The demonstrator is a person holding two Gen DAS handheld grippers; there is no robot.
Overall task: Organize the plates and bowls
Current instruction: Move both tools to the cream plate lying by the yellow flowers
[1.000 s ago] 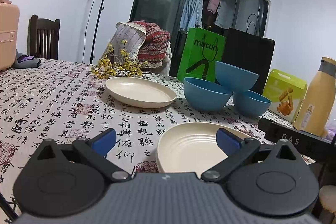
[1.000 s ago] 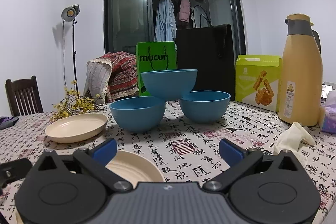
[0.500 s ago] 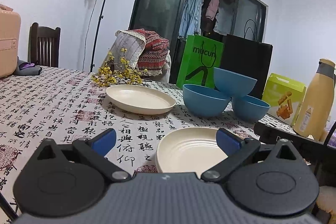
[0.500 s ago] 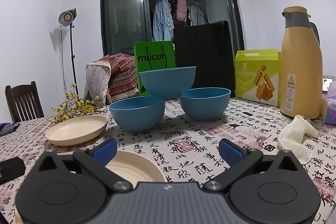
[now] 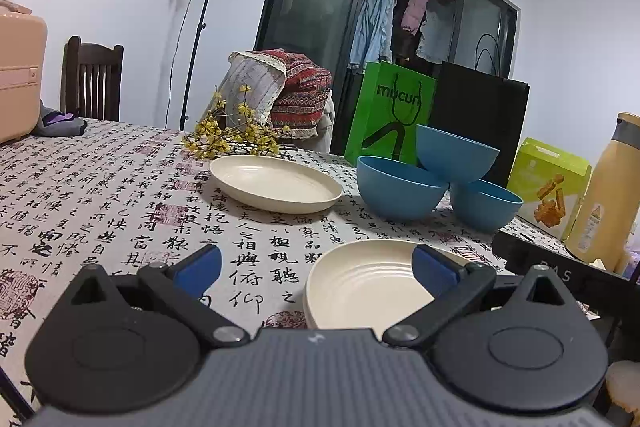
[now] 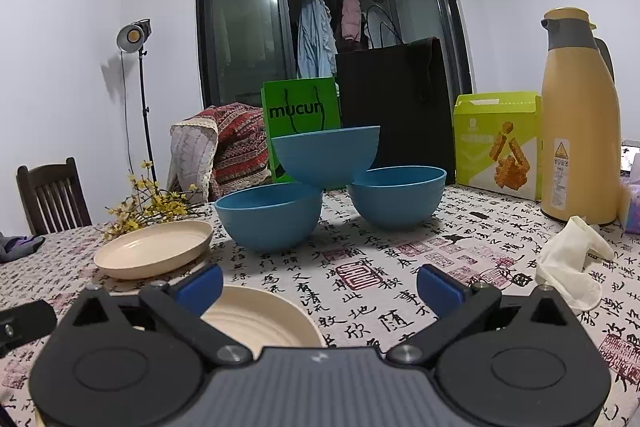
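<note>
Three blue bowls stand mid-table: a left one (image 6: 270, 217), a right one (image 6: 396, 195), and a third (image 6: 326, 155) perched on their rims. A cream plate (image 5: 274, 183) lies to their left, near yellow flowers. A ribbed cream plate (image 5: 368, 287) sits closest to me, just ahead of both grippers. My left gripper (image 5: 316, 267) is open, its right finger over that plate's edge. My right gripper (image 6: 320, 285) is open too, with the ribbed plate (image 6: 260, 319) beside its left finger. Neither holds anything.
A tan thermos (image 6: 576, 123), a green snack box (image 6: 496, 143), green (image 6: 302, 119) and black (image 6: 396, 107) bags stand behind the bowls. A crumpled white glove (image 6: 568, 263) lies right. Yellow flowers (image 5: 232, 139), a chair (image 5: 92, 83) and a peach case (image 5: 18, 71) are left.
Both views have shifted slightly, the cameras dropping a little lower and nearer the table. The bowls and plates have not moved. Both grippers stay open.
</note>
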